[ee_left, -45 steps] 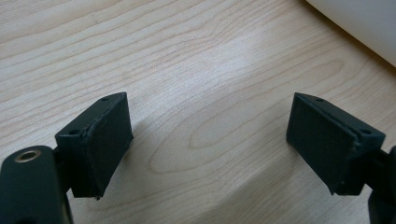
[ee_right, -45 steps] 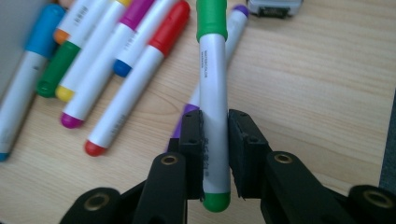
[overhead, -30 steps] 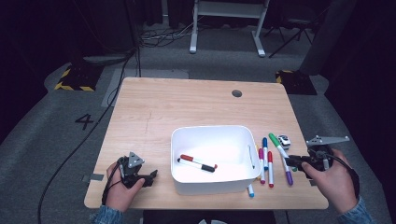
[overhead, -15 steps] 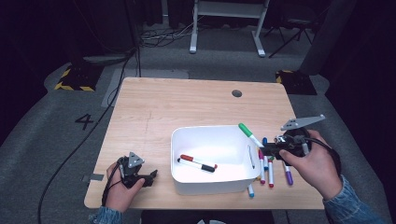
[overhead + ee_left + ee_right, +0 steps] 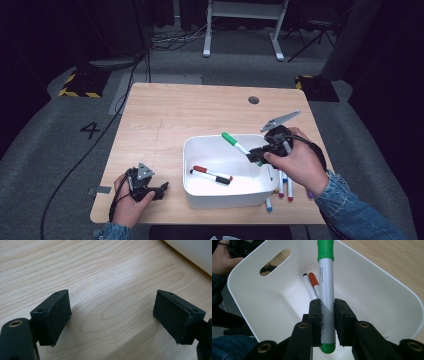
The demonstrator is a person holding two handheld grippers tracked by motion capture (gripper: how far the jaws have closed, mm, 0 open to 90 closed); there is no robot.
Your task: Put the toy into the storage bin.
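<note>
My right gripper [image 5: 256, 154] [image 5: 327, 312] is shut on a white marker with green caps [image 5: 234, 142] [image 5: 325, 290], held in the air over the right part of the white bin [image 5: 200, 200] [image 5: 387, 297]. Two markers lie on the bin's floor: a red-capped one [image 5: 212, 172] [image 5: 313, 280] and a black-capped one [image 5: 210, 177] [image 5: 306, 280]. Several more markers [image 5: 286, 185] lie on the table just right of the bin. My left gripper [image 5: 159, 191] [image 5: 111, 312] rests open on the wood near the front left corner, its pads [image 5: 58, 315] with bare table between them.
The wooden table [image 5: 190, 110] has a round cable hole [image 5: 253, 100] at the back right. The bin's corner [image 5: 192, 252] shows at the top right of the left gripper view. Beyond the table are grey floor, cables and a white desk frame [image 5: 240, 25].
The right hand has lifted the green marker from the row beside the bin and carried it left and up, over the bin. The left hand has stayed put.
</note>
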